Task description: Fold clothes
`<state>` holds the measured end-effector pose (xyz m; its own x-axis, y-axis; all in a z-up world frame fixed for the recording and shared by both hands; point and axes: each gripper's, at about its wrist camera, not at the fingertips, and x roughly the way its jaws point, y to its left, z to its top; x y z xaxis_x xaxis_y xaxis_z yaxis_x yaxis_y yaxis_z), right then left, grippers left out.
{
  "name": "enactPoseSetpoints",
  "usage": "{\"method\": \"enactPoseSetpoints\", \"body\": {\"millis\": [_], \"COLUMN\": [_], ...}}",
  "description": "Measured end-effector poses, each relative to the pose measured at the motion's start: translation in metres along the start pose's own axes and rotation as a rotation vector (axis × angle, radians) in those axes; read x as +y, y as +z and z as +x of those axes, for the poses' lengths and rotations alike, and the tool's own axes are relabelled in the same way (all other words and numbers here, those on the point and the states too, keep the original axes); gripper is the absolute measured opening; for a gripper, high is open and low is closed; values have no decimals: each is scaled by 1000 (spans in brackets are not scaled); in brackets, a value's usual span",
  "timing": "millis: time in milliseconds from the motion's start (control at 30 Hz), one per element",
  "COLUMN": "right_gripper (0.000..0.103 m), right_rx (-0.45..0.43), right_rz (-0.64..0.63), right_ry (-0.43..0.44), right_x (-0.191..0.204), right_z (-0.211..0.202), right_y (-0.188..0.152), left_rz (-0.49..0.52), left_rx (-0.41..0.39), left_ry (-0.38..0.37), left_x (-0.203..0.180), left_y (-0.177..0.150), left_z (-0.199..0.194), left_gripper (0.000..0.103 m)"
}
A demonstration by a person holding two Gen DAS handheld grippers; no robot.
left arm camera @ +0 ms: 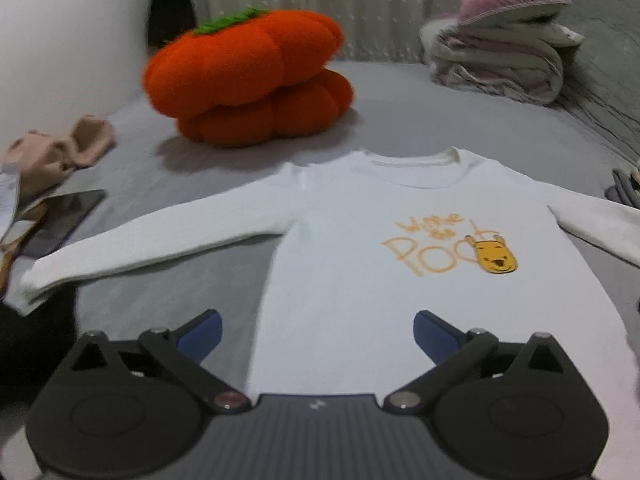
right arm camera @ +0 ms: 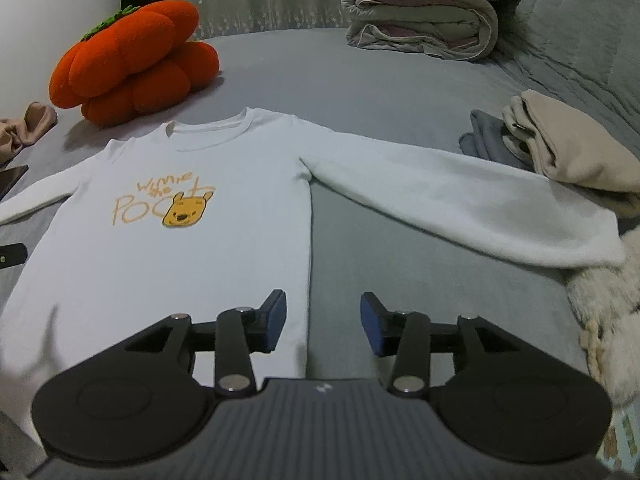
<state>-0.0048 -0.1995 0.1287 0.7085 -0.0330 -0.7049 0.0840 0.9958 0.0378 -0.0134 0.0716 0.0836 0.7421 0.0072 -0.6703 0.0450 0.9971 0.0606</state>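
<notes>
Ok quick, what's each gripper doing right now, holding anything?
Left gripper: open wide, holding nothing, above the white shirt.
Right gripper: open, holding nothing, over the shirt's side edge.

Shirt [left arm camera: 340, 280] flat on bed [left arm camera: 400, 120]; pumpkin cushion [left arm camera: 248, 80] behind.

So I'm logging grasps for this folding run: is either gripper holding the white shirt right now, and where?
Nothing is held. The left gripper and right gripper both have open, empty jaws above the white shirt, which lies flat.
</notes>
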Motion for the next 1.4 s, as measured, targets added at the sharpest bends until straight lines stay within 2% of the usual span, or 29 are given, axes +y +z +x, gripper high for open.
{"method": "enactPoseSetpoints", "body": {"millis": [100, 233, 300, 367, 433, 567, 633, 767, 900, 1067, 1267, 1400], "right_gripper": [52, 53, 53, 53, 52, 49, 49, 51, 51, 52, 53, 53], "right_rx": [0, 8, 38, 74, 114, 123, 127, 79, 6, -66, -67, -114], "right_rz": [-6, -3, 1, 1, -13, -20, -19, 15, 209, 475, 825, 934], "right_ry": [14, 69, 110, 137, 130, 86, 68, 11, -48, -143, -137, -132], "right_x": [1, 4, 4, 5, 4, -5, -13, -27, -71, -136, -189, -201], "right_z": [12, 32, 44, 56, 64, 63, 63, 50, 26, -7, -17, -22], "right_y": [14, 23, 19, 15, 12, 15, 17, 21, 25, 13, -15, -17], "left_rz": [15, 40, 57, 55, 52, -35, -36, -43, -41, -62, -85, -85], "left_rx": [-20, -31, 13, 52, 90, 108, 109, 79, 70, 105, 113, 117], "left_ry": [2, -18, -29, 1, 32, -10, 3, -10, -33, -40, -50, -53], "left_x": [-6, -8, -7, -2, 3, 22, 22, 20, 17, 17, 16, 13], "left_y": [15, 8, -1, -7, -12, -14, -11, -6, -3, -6, -6, -7], "left_z": [12, 30, 43, 53, 63, 65, 62, 53, 49, 54, 53, 53], "left_gripper": [102, 102, 102, 102, 102, 103, 102, 102, 102, 102, 102, 102]}}
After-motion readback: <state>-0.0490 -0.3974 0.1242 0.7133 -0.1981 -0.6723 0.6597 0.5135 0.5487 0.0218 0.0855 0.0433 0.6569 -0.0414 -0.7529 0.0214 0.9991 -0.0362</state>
